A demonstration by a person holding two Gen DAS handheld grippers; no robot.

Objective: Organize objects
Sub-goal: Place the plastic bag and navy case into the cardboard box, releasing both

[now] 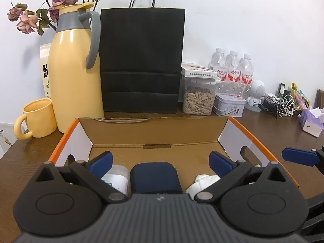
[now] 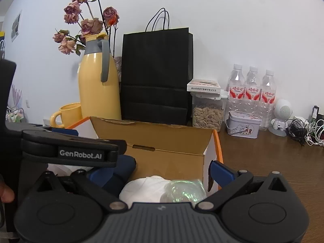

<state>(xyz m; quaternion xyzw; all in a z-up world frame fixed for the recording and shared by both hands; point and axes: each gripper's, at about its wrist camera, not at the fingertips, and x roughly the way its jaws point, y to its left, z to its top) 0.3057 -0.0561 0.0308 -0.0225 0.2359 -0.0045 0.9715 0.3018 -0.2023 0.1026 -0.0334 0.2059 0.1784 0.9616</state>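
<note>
Both your left gripper (image 1: 160,165) and right gripper (image 2: 160,174) hang over the cardboard box (image 1: 156,133) with fingers spread and holding nothing. Inside the box lie a dark blue case (image 1: 155,177), a white container (image 1: 117,179) and a white bundle (image 2: 145,188), probably gathered there so the table around the box stays tidy.

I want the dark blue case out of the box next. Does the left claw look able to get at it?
Probably yes. The left claw is open above the box, and the dark blue case lies right between its fingers with nothing on top; a white container sits close beside it.
</note>
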